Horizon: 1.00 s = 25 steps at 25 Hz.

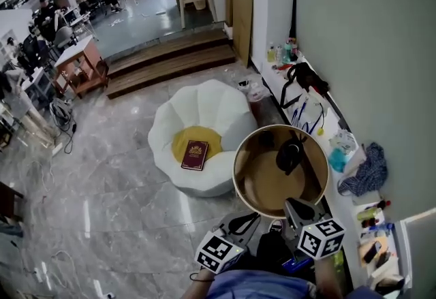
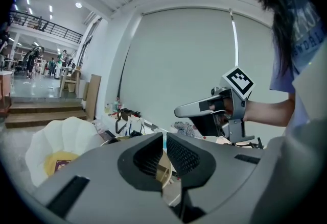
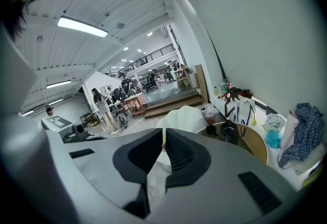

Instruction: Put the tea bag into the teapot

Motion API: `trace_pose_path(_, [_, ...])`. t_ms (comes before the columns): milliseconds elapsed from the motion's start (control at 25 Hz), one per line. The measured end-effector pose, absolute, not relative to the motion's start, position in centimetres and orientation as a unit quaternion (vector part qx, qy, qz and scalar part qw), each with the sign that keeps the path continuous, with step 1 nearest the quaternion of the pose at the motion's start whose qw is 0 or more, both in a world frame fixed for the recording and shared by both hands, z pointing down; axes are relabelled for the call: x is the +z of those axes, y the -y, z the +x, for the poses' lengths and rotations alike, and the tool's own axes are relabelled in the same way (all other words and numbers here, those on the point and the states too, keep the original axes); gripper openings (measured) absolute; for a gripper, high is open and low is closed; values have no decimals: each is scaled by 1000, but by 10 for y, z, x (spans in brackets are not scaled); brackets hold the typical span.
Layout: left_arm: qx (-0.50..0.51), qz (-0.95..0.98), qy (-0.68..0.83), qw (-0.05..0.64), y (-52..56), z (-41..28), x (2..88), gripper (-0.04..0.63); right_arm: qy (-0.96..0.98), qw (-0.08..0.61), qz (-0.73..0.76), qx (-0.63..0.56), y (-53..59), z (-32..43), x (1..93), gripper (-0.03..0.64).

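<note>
1. Wooden round table [image 1: 262, 189], right of the white seat [image 1: 204, 114], carries the dark teapot [image 1: 289, 154].
2. My left gripper [image 2: 163, 137] and right gripper [image 3: 164, 133] are pressed together, empty, parked near me.
3. Tea bag: unseen, so probably find it first.

Glossy grey floor [image 1: 102, 182], prob. marble; white petal chair [image 1: 204, 103] w/ yellow seat [image 1: 182, 138]; wooden steps [image 1: 170, 63]; plain wall [image 1: 368, 45] rt

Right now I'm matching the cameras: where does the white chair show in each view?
Head view: chair at centre, left of the round table.
Left gripper view: lower left.
Right gripper view: centre, just above the jaws.
Shared landmark: the round table, right of the chair in every view.
</note>
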<state>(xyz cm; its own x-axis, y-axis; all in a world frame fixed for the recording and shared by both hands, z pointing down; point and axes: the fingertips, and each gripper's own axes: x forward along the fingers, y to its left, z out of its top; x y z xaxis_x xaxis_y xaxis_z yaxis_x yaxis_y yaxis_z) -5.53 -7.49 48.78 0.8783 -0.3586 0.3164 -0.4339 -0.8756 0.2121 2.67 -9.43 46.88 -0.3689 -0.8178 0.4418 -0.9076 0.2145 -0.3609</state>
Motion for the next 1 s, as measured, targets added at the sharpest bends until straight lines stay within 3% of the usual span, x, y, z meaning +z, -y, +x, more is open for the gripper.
trace_pose_path(600, [115,955,241,128,30,-46,465,18,790,86,544,270,33,41,446,32])
trace_pose_path(1000, [120,945,274,132,-49,14,466,18,800,100,529,266,-57,103,455,32])
